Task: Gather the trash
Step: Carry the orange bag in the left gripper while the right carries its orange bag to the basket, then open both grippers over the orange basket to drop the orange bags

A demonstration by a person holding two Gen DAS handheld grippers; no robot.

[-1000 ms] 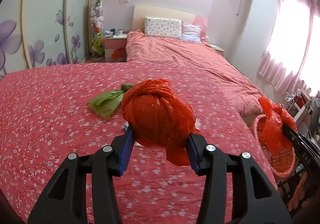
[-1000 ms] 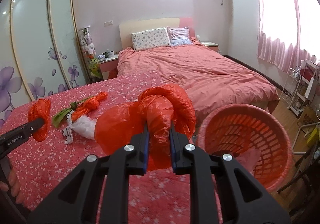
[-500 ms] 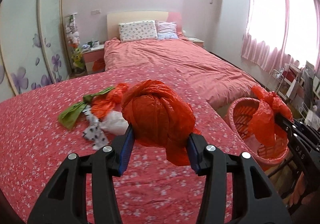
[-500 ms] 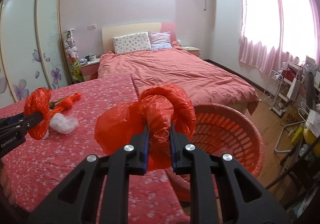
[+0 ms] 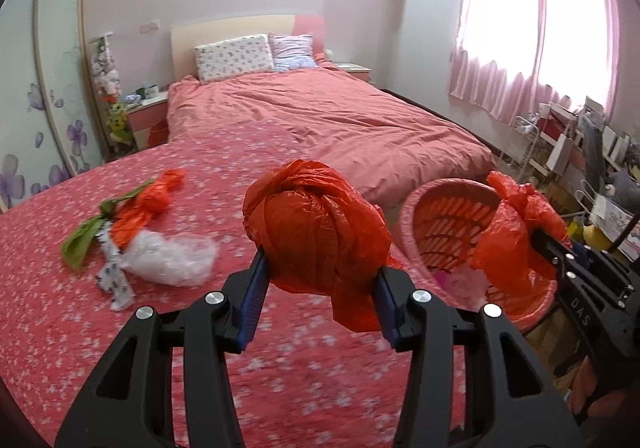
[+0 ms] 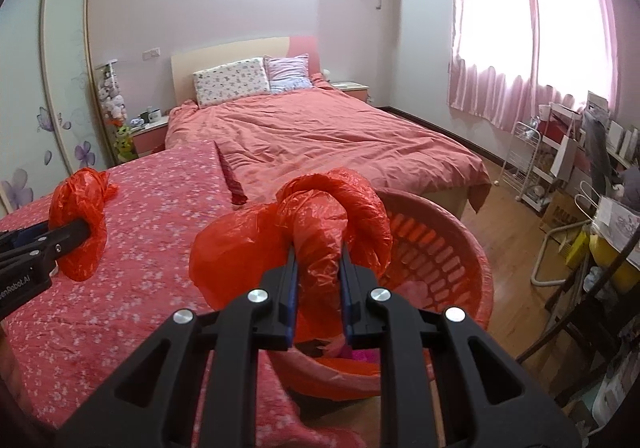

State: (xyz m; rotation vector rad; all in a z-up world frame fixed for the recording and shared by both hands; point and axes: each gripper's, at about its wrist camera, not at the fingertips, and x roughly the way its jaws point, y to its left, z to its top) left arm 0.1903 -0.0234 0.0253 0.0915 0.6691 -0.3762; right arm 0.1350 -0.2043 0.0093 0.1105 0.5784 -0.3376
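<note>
My left gripper (image 5: pixel 320 280) is shut on a knotted red plastic bag (image 5: pixel 316 232) and holds it above the flowered red bedspread (image 5: pixel 280 360). My right gripper (image 6: pixel 318 260) is shut on a second red plastic bag (image 6: pixel 332 208), which hangs over the near rim of a pink slatted basket (image 6: pixel 464 226). In the left wrist view the basket (image 5: pixel 448 184) stands beside the bed at the right, with the right gripper's bag (image 5: pixel 508 232) over it. More trash lies on the bed: a red bag (image 5: pixel 148 204), a green bag (image 5: pixel 80 244) and clear plastic (image 5: pixel 172 256).
A bed with a pink duvet (image 6: pixel 320 136) and two pillows (image 6: pixel 232 86) lies beyond. A nightstand (image 5: pixel 148 116) and flowered wardrobe doors (image 5: pixel 48 108) are at the left. A white wire rack (image 6: pixel 532 164) and cluttered shelves stand on the wooden floor at the right.
Both grippers have swung to the right with their red bags still held. The basket has come nearer, and the right gripper's bag now hangs over it.
</note>
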